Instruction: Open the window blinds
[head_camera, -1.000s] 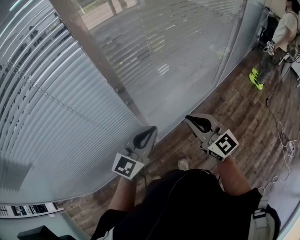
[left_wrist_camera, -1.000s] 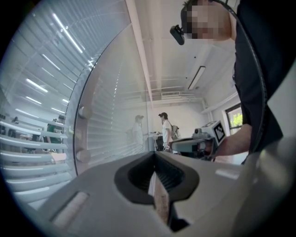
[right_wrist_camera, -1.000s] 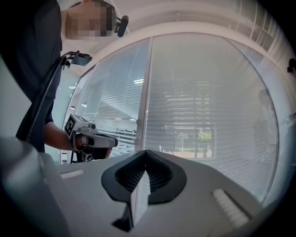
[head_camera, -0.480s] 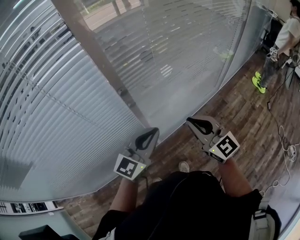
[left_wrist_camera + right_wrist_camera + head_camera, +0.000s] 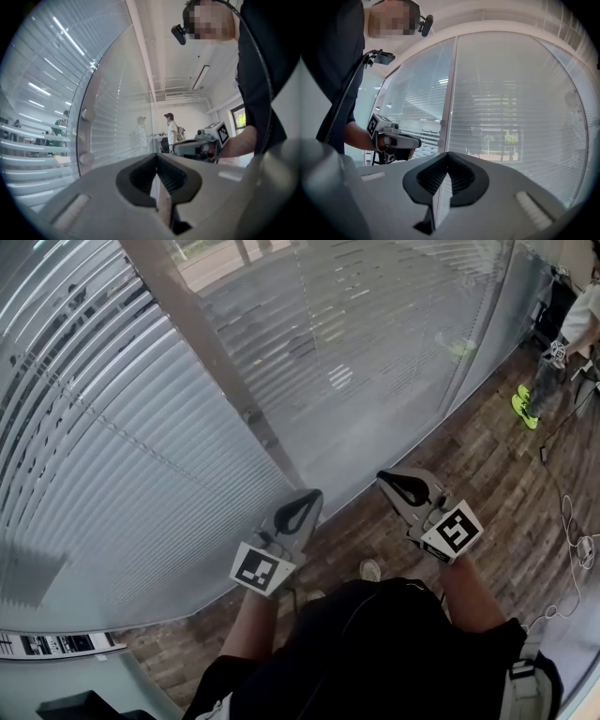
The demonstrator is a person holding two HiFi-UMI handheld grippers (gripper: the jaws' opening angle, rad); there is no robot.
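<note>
Window blinds (image 5: pixel 122 484) down, untouched

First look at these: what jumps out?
Lowered slatted blinds fill the left and top of the head view. Before them the left gripper and right gripper are held out, fingers shut and empty. Far right, a bystander in bright green shoes stands on the wood floor.

Head view steeply down on left gripper (image 5: pixel 312 495), right gripper (image 5: pixel 384 477), floor (image 5: pixel 487 465), window blinds (image 5: pixel 122 484) close ahead, gripper views level along own jaws, both sharing the blinds, each catching the other gripper
</note>
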